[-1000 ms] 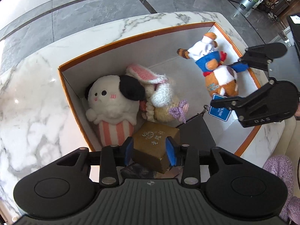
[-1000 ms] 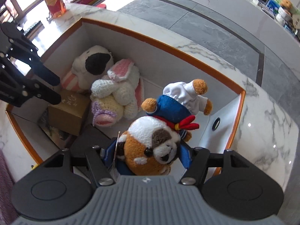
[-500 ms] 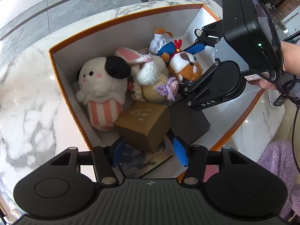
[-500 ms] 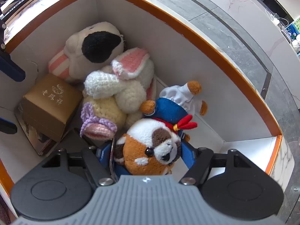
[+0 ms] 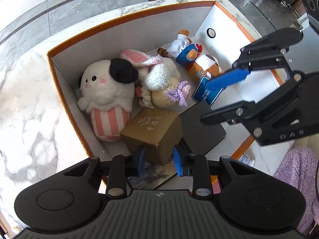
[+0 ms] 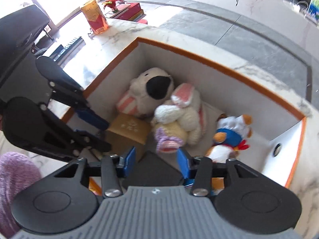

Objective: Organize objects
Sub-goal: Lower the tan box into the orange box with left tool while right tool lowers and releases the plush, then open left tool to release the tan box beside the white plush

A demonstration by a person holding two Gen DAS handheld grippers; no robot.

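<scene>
1. Your left gripper (image 5: 159, 160) has just been closing; its blue pads now bracket the near corner of the gold cardboard box (image 5: 152, 132) and look pressed against it, probably to square it into the row.
2. Your right gripper (image 6: 157, 159) has also been narrowing, half open with nothing between its jaws, above the black flat pad (image 5: 201, 130).
3. Soft toys pack the far side of the orange-rimmed bin (image 5: 127, 18) on the marble desk (image 5: 30, 99): the fuzzy striped dog plush (image 5: 105, 91), the knitted rabbit (image 5: 159, 83), the chef bear (image 5: 196, 59).
</scene>
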